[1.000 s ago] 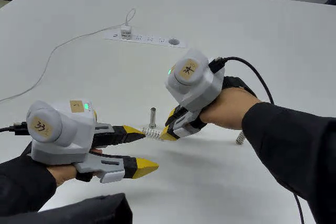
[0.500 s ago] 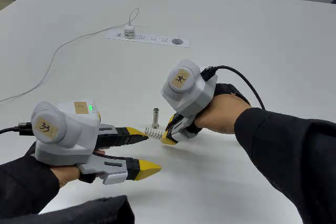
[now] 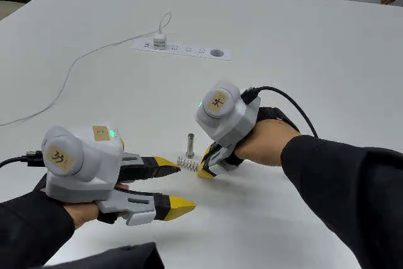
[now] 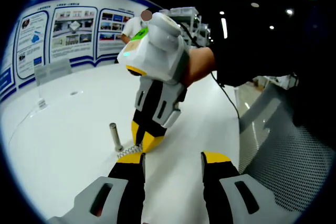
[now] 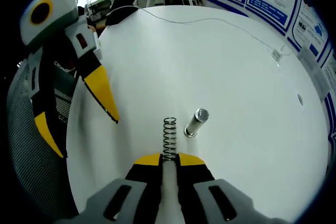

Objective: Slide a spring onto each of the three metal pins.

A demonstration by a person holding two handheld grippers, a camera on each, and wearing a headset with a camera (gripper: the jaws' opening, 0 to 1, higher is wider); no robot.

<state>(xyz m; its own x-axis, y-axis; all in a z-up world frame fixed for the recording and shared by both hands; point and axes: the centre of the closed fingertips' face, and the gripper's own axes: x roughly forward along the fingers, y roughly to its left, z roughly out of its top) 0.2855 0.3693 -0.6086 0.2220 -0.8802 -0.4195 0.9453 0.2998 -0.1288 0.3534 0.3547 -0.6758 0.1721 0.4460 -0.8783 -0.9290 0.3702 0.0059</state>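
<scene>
At the right gripper view's bottom centre, the right tongs [image 5: 163, 159] were clamped on one end of a spring [image 5: 169, 136], its long axis running straight ahead from the tips, low over the tabletop [image 5: 210, 51]. The upright metal pin [image 5: 195, 123] stood just right of the spring's far end, so the spring likely needed tipping upright over it. The left tongs [image 3: 179, 186] gaped wide at the head view's lower left.

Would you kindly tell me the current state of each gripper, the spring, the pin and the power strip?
Right gripper: shut on the spring.
Left gripper: open, empty.
Small coiled metal spring: clamped at one end, not on the pin.
Short silver metal pin: upright on the white table, bare.
White power strip: one adapter plugged in.
</scene>
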